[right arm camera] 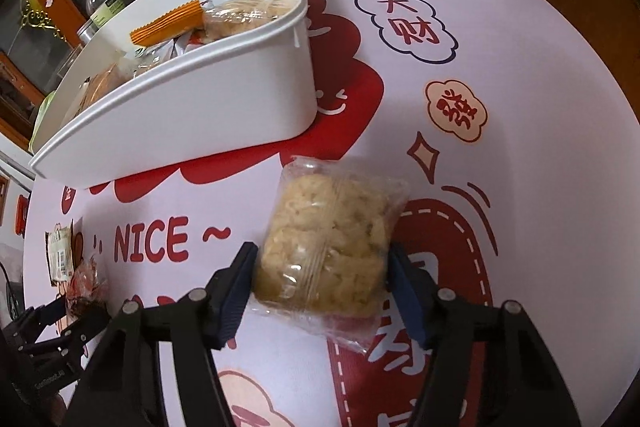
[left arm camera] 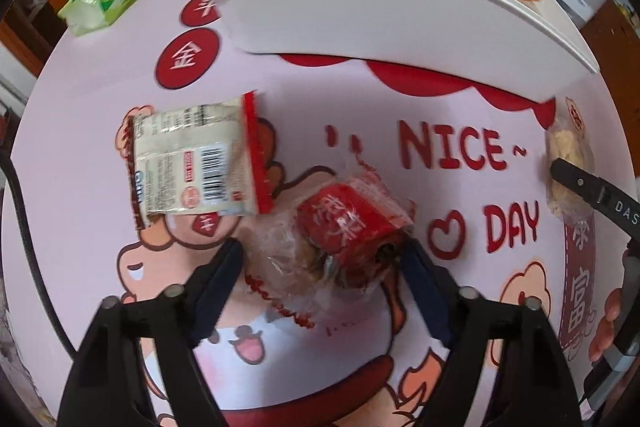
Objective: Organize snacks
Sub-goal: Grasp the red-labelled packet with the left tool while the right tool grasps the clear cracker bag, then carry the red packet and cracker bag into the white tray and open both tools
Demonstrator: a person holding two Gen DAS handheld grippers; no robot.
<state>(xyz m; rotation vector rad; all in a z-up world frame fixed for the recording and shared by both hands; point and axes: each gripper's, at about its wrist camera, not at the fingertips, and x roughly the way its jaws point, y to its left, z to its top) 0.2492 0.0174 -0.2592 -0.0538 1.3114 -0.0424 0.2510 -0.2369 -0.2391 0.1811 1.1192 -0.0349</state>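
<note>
The clear-wrapped beige puffed-rice cake (right arm camera: 326, 247) is clamped on the mat by the right gripper (right arm camera: 322, 267). The red-labelled crinkly packet (left arm camera: 344, 227) is straddled, jaws wide, by the left gripper (left arm camera: 322, 267). Slippery film may be lost before the white plastic bin (right arm camera: 208, 95).

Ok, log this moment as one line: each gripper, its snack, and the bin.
left gripper: jaws around red-wrapped snack, on mat | right gripper: jaws against pale crispy snack, on mat | white bin: holds snacks | barcode packet: loose
</note>
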